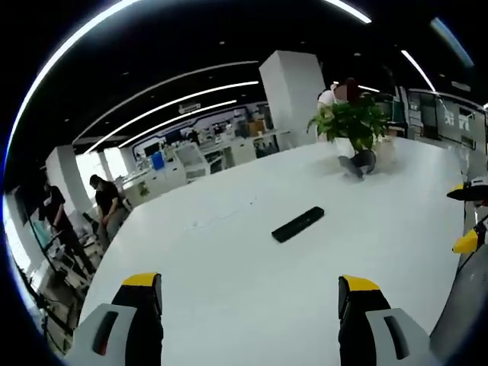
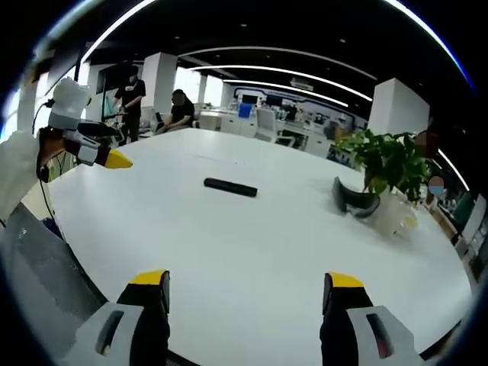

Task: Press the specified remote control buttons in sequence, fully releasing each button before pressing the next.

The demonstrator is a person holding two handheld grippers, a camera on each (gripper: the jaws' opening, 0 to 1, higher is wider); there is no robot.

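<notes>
A slim, matte black, bar-shaped remote control [image 1: 298,224] lies flat near the middle of a smooth, glossy white table [image 1: 229,259], well apart from both grippers. The left gripper [image 1: 252,293] and the right gripper [image 2: 248,293] hover above the near edge, each with its grey, yellow-tipped jaws spread wide and holding nothing. Beyond the remote, a leafy green potted plant [image 2: 389,164] stands beside a curved dark headset [image 2: 352,200].

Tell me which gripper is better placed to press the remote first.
Left, probably. The remote lies nearer its open jaws and closer to centre in the left gripper view; in the right gripper view it lies farther across the table.
</notes>
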